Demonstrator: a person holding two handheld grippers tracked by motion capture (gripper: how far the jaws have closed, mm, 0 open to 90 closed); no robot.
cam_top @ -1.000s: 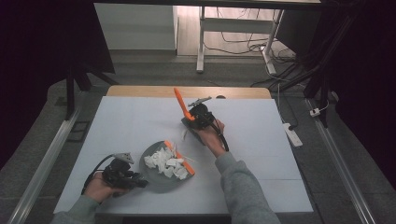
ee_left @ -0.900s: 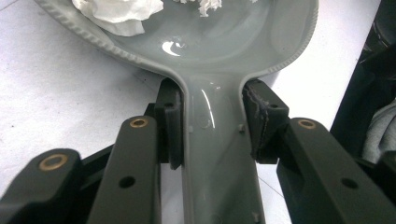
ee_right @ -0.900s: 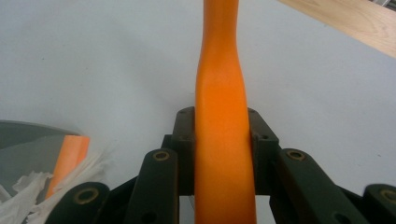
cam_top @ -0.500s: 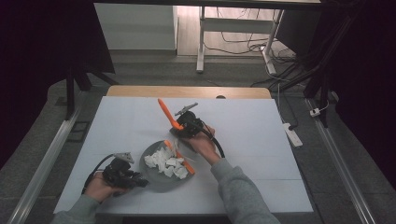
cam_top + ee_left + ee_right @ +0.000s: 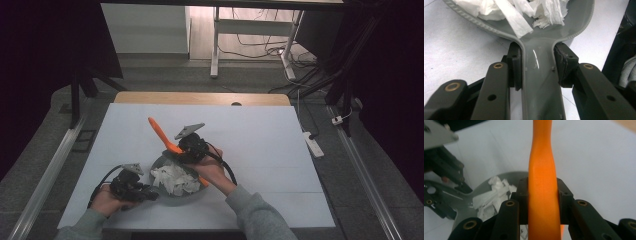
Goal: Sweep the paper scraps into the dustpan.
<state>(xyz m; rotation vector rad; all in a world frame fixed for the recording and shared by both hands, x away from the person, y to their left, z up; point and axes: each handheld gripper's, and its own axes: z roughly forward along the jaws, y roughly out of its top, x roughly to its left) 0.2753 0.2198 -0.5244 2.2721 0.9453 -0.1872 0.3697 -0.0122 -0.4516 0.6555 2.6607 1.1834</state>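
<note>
The right gripper (image 5: 186,150), clamping the stiff orange brush handle (image 5: 159,131), has swung toward the dustpan (image 5: 165,191), whose rigid handle (image 5: 540,82) the left gripper (image 5: 142,192) pinches.

The grey dustpan (image 5: 541,82) is cut off by the top and bottom edges of the left gripper view, its rim partly buried under paper scraps (image 5: 524,12). In the right gripper view the orange brush handle (image 5: 542,182) runs out of frame at both ends. In the high view its bristle end lies hidden behind the right hand-held gripper (image 5: 186,148).
</note>
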